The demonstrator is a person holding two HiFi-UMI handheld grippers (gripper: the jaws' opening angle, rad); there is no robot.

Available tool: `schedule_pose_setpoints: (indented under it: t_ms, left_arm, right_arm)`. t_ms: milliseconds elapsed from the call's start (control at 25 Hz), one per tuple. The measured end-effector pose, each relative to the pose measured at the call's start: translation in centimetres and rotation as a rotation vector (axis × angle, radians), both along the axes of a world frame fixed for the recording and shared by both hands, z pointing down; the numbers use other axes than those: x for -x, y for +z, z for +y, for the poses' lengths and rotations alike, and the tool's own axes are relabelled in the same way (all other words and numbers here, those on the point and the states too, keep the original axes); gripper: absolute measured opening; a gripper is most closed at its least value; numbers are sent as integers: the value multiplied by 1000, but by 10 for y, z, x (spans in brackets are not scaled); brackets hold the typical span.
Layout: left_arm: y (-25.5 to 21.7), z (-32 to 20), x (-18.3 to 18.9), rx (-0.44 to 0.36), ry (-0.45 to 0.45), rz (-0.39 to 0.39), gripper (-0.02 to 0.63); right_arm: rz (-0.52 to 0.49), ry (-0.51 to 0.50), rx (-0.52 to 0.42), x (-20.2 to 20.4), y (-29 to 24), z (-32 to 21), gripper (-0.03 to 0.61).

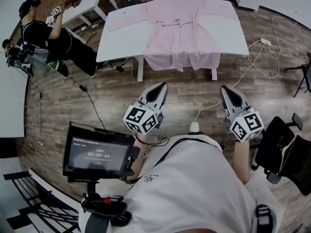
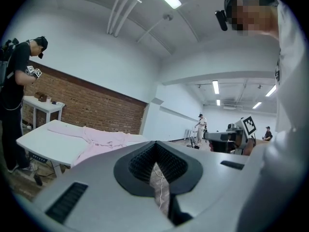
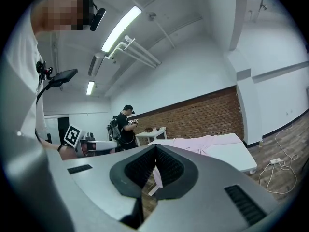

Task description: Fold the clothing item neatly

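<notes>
A pink robe (image 1: 182, 30) lies spread face up on a white table (image 1: 121, 38), sleeves out to both sides and its hem hanging over the near edge. My left gripper (image 1: 161, 87) and right gripper (image 1: 225, 90) hover over the wooden floor, well short of the table, both shut with nothing in them. In the left gripper view the shut gripper (image 2: 155, 148) points toward the robe (image 2: 104, 139) from a distance. The right gripper view shows its gripper (image 3: 155, 151) shut too, with the robe (image 3: 203, 141) far ahead on the table (image 3: 236, 156).
A person (image 1: 53, 38) stands at a small white table (image 1: 85, 6) at the far left. A white cable and power strip (image 1: 265, 41) lie on the floor at the right. A black chair (image 1: 286, 149) stands at my right, a monitor (image 1: 99, 154) at my lower left.
</notes>
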State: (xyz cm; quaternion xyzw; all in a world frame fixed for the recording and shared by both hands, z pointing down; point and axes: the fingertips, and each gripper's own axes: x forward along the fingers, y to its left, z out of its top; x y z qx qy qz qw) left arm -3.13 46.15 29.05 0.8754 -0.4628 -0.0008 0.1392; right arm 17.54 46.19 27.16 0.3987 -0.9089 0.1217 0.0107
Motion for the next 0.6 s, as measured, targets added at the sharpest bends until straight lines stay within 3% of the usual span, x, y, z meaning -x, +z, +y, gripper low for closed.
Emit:
schedule_pose_setpoints:
  t_ms: [320,600]
  left_arm:
    - [7,-54,-7,23,-78,16,2]
    - [13,-86,0,51,-111,14,2]
  right_arm:
    - [-2,-75,-5,-13,7,-71,2]
    - [-20,-75,57,-11,26,-108,2]
